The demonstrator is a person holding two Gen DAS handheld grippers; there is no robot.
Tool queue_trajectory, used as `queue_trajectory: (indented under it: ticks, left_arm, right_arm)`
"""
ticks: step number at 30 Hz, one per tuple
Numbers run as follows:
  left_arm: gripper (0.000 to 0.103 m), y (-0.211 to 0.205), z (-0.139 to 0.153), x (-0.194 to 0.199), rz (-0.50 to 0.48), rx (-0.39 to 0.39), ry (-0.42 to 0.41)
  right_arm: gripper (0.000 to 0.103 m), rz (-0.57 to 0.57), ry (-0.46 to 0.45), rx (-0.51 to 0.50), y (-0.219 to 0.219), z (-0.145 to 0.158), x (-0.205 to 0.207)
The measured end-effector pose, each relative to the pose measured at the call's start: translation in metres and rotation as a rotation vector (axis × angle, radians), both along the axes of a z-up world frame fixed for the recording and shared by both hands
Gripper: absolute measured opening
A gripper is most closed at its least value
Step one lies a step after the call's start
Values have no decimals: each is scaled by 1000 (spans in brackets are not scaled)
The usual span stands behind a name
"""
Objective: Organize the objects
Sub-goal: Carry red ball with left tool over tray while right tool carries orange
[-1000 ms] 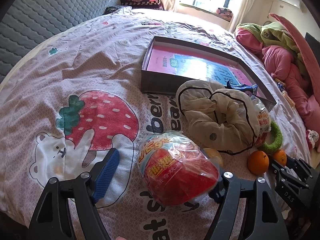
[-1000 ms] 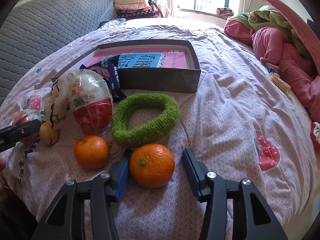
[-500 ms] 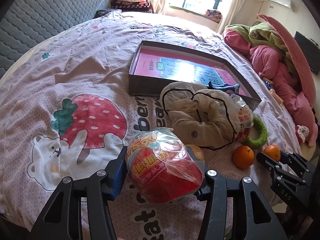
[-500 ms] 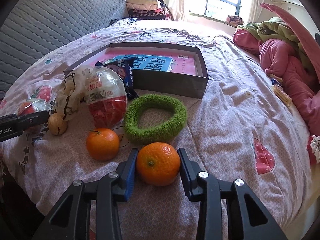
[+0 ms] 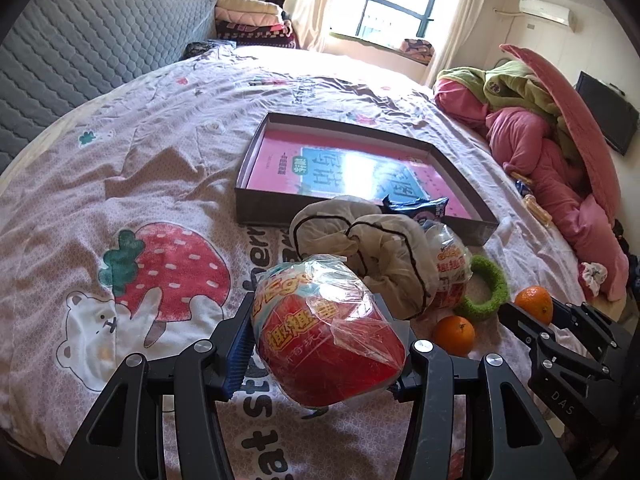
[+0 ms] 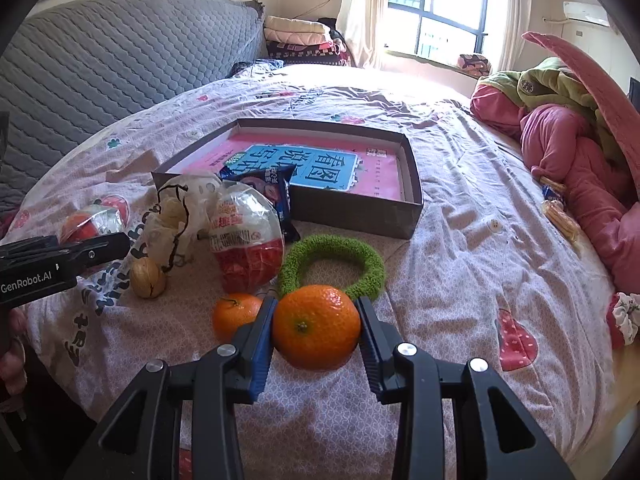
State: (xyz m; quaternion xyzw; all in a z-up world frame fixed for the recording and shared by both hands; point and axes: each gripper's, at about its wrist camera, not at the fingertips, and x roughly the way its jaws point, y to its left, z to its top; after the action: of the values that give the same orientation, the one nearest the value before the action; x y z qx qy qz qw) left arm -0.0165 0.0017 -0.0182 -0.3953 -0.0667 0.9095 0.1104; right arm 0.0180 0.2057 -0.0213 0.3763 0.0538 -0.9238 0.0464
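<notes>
While both grippers were raised off the bedspread [image 6: 460, 184], each carried a load: the left gripper [image 5: 324, 344] was clenched on a wrapped red toy egg [image 5: 328, 336], pads pressing the crinkled film at either side, and the right gripper [image 6: 316, 330] was clamped on an orange [image 6: 316, 332] across its widest part. Both sets of jaws had just been closing, with those things between them (the grips looked settled, not slipping).

Judged purpose: both were taken from the pile at the near edge of the bed to go into the shallow box [image 6: 360, 216] beyond, which holds only a pink-and-blue book [image 6: 320, 168].

Left on the cover: a second orange [image 6: 236, 314], a green ring [image 6: 332, 260], a second toy egg [image 6: 248, 240], a cream pouch [image 5: 384, 264], a walnut [image 6: 148, 278], and a blue snack packet [image 6: 268, 190] leaning over the box's near wall.

Room for moving: the box's near wall stands upright and must be cleared from above; the packet crowds its left corner. The far and right parts of the box lay open. Pink bedding [image 6: 580, 168] heaped to the right, well apart.
</notes>
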Motion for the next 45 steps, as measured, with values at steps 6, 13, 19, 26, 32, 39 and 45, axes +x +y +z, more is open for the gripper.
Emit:
queue_trajectory:
  ticks: [6,13,19,26,32,39,45]
  left_arm:
    - [55,8,17,-2,-1,13,61]
    - [55,12,34,-22,34,14,119]
    - [55,12,39,-47,76,-4,140]
    - [55,20,35,-74,83,-23,139]
    - [55,23,23,-103,92,-53,92]
    - [55,16,11,-130,105,-50,36]
    - [55,23,0,-146,74,-88,-3]
  right_arm:
    - [39,-11,38,-6,-2,11,-6]
    - [39,-43,87,-33,2,25,-22]
    - [39,-69,112,-54,6,33,-37]
    - [39,-83,131,-28,4,42,-64]
    - [39,-103,94,-10,5,30,-99]
    - [39,-121,28,18,13,9,-137]
    - [39,-119,-28,-2,21,-4,-161]
